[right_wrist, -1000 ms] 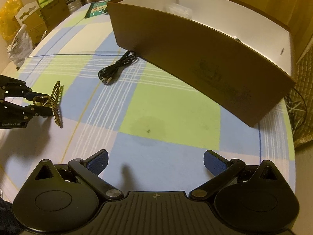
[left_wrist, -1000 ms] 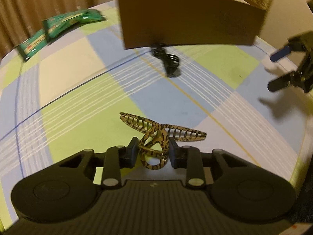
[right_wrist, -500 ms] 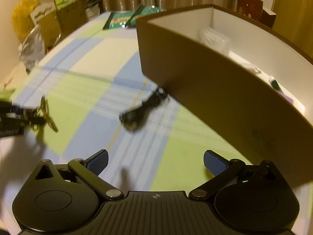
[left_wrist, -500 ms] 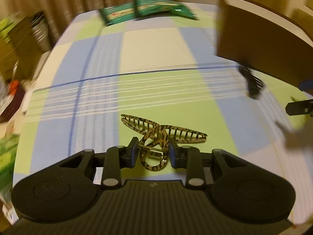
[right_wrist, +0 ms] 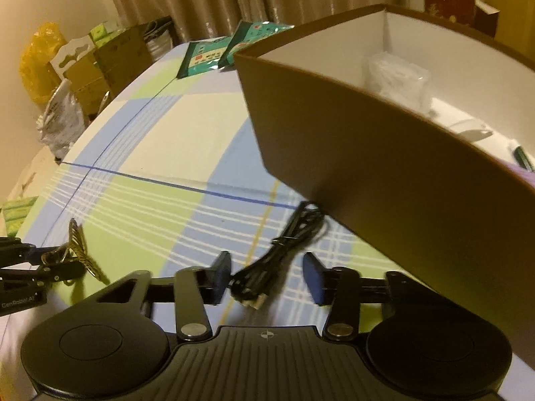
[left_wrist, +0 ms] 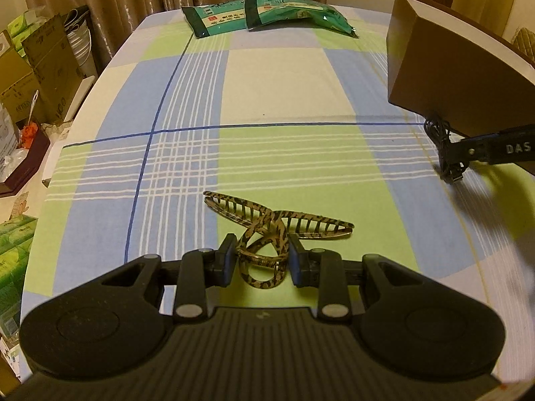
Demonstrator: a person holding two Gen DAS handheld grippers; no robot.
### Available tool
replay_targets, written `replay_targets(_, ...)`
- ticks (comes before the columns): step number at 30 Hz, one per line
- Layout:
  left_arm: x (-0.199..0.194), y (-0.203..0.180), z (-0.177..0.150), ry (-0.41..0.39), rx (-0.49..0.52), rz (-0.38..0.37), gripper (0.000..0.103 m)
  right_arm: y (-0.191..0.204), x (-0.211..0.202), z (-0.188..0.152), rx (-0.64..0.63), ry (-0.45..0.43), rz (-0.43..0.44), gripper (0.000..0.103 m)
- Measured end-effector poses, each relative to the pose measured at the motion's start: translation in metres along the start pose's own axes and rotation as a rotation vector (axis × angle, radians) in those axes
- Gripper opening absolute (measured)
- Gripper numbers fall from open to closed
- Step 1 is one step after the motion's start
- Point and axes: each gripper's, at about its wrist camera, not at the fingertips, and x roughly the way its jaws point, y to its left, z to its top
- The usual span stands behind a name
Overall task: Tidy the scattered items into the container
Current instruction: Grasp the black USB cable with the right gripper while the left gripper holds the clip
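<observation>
I see the bench (left_wrist: 274,80) under its checked cloth (left_wrist: 287,153) filling both views, largest of all. The box (right_wrist: 384,173) stands at two o'clock in my right view, open-topped. Inside it I make out a clear bag (right_wrist: 396,80) and some small things I cannot name, so part of the tidying looks done.

Two green packets (left_wrist: 267,13) lie at twelve o'clock in my left view, at the far edge, untouched and well apart from the box.

The cable (right_wrist: 281,254) lies coiled on the cloth, its far end just beside the box wall, its plug end between my right fingers. My right hand-held gripper (right_wrist: 265,279) has just been closing, yet in the right view its pads stand clear of the cable on either side, so I judge it is not gripped yet.

My left hand-held gripper (left_wrist: 259,262) is narrowly closed on the loop of the hair claw (left_wrist: 267,234), pads pressing both sides, teeth splayed forward at twelve o'clock.

By my count: claw in hand but not boxed, cable about to be taken, packets left.
</observation>
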Motion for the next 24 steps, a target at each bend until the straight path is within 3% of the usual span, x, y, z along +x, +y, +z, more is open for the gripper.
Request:
replay_targets(11, -0.003, -0.007, -0.002, 0.009, 0.011, -0.027, 0.026, 0.009, -0.02, -0.015, -0.173, 0.09, -0.024, 0.019)
replay_targets(24, -0.009, -0.059, -0.011, 0.002, 0.11, -0.133, 0.026, -0.015, -0.073, -0.064, -0.116, 0.152, -0.046, 0.019)
